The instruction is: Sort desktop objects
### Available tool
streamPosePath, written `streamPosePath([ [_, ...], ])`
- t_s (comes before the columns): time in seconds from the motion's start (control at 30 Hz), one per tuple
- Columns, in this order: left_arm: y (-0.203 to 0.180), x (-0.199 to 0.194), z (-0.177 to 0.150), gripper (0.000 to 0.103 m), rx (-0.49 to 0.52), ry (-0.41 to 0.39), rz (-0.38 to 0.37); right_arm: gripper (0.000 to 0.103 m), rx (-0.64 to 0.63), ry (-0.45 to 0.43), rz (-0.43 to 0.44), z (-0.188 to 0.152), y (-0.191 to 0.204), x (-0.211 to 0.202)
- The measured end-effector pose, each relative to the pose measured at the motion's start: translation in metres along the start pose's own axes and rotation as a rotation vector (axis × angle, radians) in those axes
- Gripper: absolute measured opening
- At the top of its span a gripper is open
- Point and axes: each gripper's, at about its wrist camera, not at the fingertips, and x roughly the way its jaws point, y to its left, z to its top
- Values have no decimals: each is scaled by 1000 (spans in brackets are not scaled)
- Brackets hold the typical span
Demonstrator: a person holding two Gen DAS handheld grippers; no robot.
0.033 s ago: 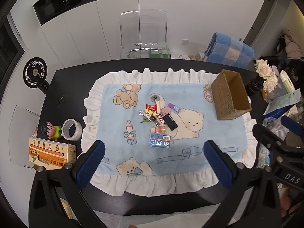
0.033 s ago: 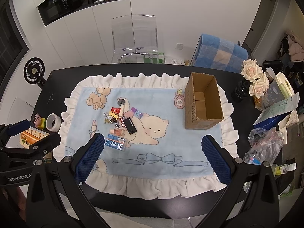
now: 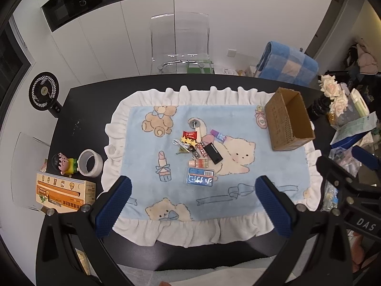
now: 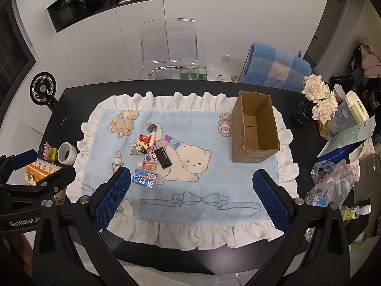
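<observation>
White cabinet wall (image 3: 133, 38) behind, dark niche (image 3: 78, 2) up top. Clear chair (image 3: 181, 40) stood past the black surface (image 3: 78, 109). Small fan (image 3: 44, 91) at left, blue checked blanket (image 4: 276, 69) at right.

Even indoor light, sharp, fisheye-warped edges

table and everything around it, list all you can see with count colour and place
table: 1, black, under everything
mat: 1, light blue with white frill, table centre
cardboard box: 1, brown, empty, mat's right side
small items: one mixed-colour pile, mat left of centre
tape roll: 1, whitish, left of mat
figurine: 1, yellow-green, beside tape roll
fan: 1, black, table's far left corner
roses: several, cream, right edge
chair: 1, clear, behind table
left gripper: blue fingers, open
right gripper: blue fingers, open
</observation>
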Motion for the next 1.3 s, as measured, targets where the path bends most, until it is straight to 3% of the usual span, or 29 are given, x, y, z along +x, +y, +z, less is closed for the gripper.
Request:
streamPosePath([
  [0.2, 7, 3, 2, 103, -20, 26, -24, 103, -3, -7, 4, 1, 0, 0],
  [1.3, 4, 0, -7, 103, -11, 7, 25, 103, 4, -5, 18, -6, 3, -4],
])
